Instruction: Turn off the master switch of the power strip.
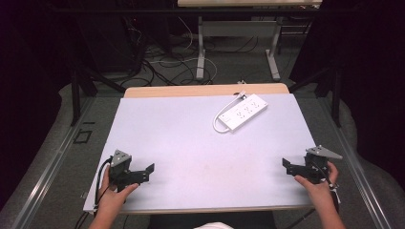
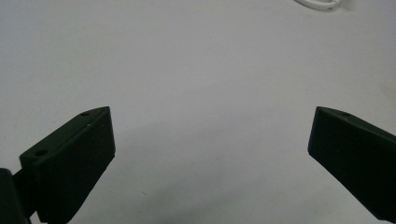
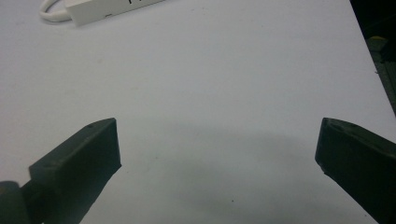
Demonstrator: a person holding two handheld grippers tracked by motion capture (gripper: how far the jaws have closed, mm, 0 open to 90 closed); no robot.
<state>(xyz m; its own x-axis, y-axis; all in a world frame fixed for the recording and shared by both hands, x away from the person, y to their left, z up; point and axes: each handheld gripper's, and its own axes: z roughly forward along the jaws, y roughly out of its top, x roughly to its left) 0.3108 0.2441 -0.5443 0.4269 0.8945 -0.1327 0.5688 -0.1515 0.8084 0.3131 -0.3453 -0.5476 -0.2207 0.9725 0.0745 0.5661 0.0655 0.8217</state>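
Where matte, a rectangular power strip (image 1: 241, 112).

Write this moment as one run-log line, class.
left tool: open, near table edge | right tool: open, near edge | power strip: far right, untouched, cord coiled beside it

No legible text, dark marks on the white power strip (image 3: 112, 8) too blurred to read

Left claw (image 1: 143, 172) and right claw (image 1: 290, 167) rest low, jaws spread wide.
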